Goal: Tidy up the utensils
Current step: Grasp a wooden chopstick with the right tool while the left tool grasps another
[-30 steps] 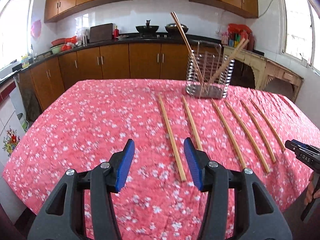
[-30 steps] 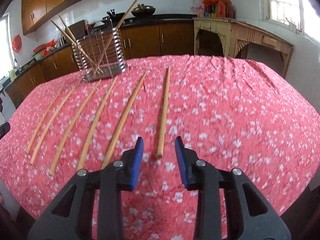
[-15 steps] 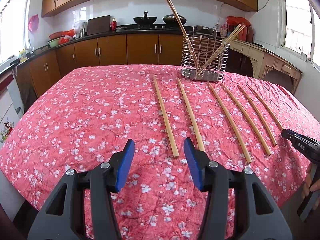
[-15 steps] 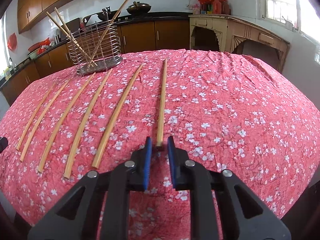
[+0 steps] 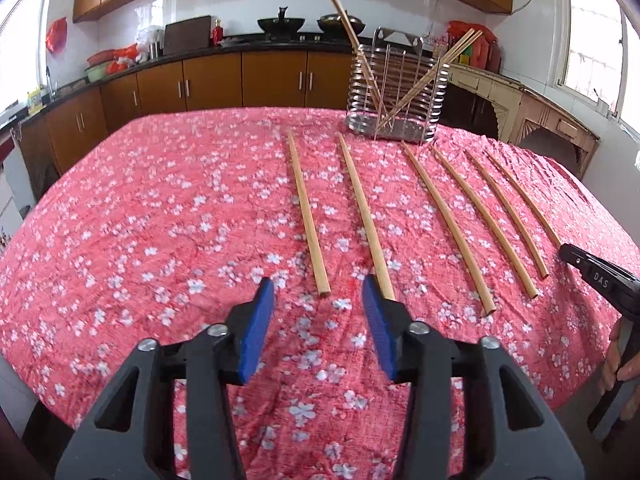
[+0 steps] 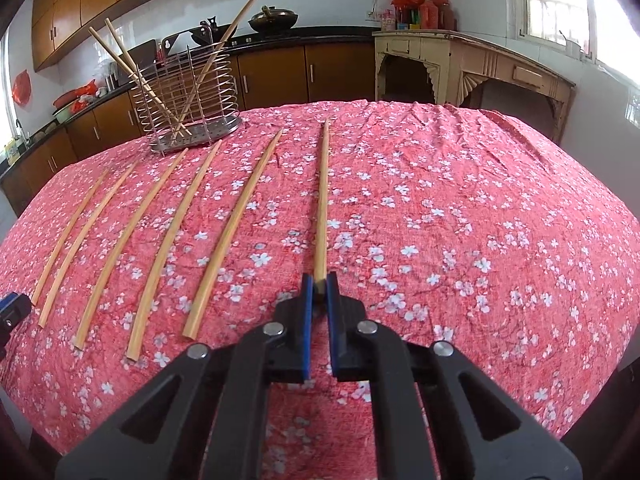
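Chopstick [image 6: 321,216] pinch: right view only

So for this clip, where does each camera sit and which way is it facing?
Left wrist: on the left tool, angled down over the floral tablecloth toward the wire holder; jaws closing around the leftmost chopstick, not yet touching; the person's fingers at right.
Right wrist: on the right tool, same heading, shut on the rightmost chopstick.
Shared: six chopsticks, holder, tablecloth.
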`<control>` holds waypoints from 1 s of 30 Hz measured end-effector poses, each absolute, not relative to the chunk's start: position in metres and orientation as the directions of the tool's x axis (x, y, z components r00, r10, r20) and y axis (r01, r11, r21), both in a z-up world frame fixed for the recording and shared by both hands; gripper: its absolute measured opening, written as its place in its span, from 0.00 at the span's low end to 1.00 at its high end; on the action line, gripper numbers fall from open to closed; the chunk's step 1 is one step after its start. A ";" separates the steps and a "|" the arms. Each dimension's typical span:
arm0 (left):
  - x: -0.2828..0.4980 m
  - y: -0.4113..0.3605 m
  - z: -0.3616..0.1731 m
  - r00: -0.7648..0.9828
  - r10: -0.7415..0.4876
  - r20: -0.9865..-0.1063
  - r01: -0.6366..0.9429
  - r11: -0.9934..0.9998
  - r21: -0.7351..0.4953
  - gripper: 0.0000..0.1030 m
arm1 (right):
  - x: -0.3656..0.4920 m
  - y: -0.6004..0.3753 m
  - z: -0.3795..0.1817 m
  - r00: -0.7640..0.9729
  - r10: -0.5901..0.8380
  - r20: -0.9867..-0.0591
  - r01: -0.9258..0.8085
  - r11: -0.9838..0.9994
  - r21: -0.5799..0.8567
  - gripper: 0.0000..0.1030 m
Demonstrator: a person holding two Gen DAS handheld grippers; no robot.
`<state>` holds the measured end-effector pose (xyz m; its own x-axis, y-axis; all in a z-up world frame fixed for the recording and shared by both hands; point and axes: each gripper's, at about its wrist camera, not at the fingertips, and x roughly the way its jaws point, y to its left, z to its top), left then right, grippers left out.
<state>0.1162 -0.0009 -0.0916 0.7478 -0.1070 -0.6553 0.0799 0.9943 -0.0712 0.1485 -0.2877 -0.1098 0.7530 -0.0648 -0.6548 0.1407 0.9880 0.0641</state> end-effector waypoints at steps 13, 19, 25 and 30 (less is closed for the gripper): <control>0.130 0.001 -0.095 0.739 -0.099 -0.667 0.024 0.992 -0.121 0.31 | 0.150 -0.286 -0.110 0.754 -0.081 -0.651 0.157 0.986 0.060 0.09; 0.138 0.002 -0.095 0.736 -0.089 -0.671 0.010 0.993 -0.121 0.10 | 0.149 -0.286 -0.110 0.757 -0.088 -0.648 0.159 0.986 0.053 0.08; 0.136 0.009 -0.094 0.728 -0.107 -0.677 0.031 0.992 -0.123 0.07 | 0.149 -0.287 -0.110 0.755 -0.078 -0.651 0.158 0.985 0.067 0.07; 0.133 0.022 -0.078 0.752 -0.101 -0.651 0.037 0.993 -0.111 0.07 | 0.145 -0.292 -0.101 0.770 -0.092 -0.632 0.165 0.984 0.059 0.07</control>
<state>0.1334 0.0215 -0.0778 0.7521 -0.1014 -0.6512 0.0375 0.9931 -0.1114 0.1454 -0.2923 -0.1006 0.7699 -0.0917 -0.6316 0.1654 0.9845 0.0587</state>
